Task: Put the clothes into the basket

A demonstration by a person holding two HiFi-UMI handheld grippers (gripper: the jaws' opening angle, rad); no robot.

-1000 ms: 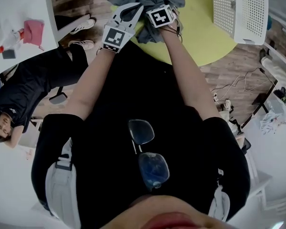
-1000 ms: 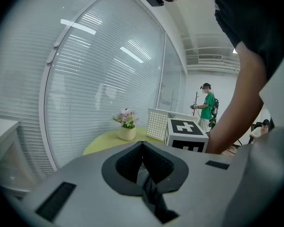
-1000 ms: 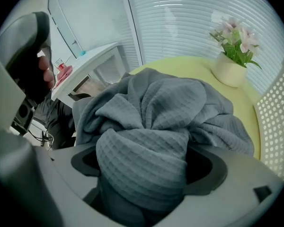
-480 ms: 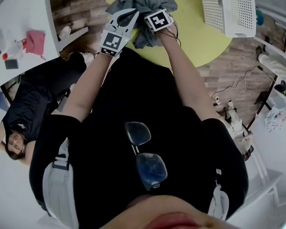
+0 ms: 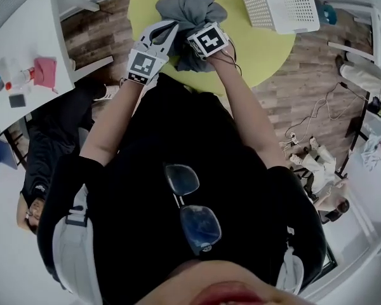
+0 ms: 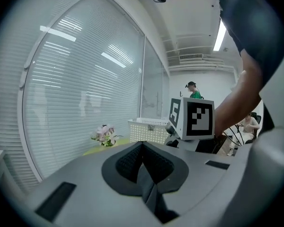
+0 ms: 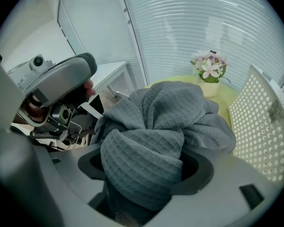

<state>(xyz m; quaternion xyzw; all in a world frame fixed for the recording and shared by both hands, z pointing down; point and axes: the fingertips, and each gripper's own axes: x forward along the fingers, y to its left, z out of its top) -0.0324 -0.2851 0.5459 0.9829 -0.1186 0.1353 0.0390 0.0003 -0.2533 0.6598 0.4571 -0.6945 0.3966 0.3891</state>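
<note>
A crumpled grey waffle-knit garment [image 5: 190,8] lies near the front edge of the round yellow-green table [image 5: 260,49]. My right gripper [image 5: 192,32] is pushed into its near side. In the right gripper view a thick fold of the garment [image 7: 175,112] fills the gap between the jaws of the right gripper [image 7: 144,174], which pinch it. Just left of it my left gripper [image 5: 173,24] is shut with nothing in it, its tips beside the cloth; the left gripper [image 6: 142,144] shows its pads meeting. The white perforated basket [image 5: 279,2] stands on the table to the far right.
A small flower pot [image 7: 208,72] stands on the table by the blinds. The basket wall [image 7: 267,126] is close on the right. A white desk [image 5: 19,62] with small items and a seated person [image 5: 44,151] are at the left. Cables [image 5: 305,119] lie on the wooden floor.
The right gripper's cube has stayed at the garment's near edge while the cloth bunched up tighter around it. The left gripper kept beside it, still shut. The head view tilted and shifted.
</note>
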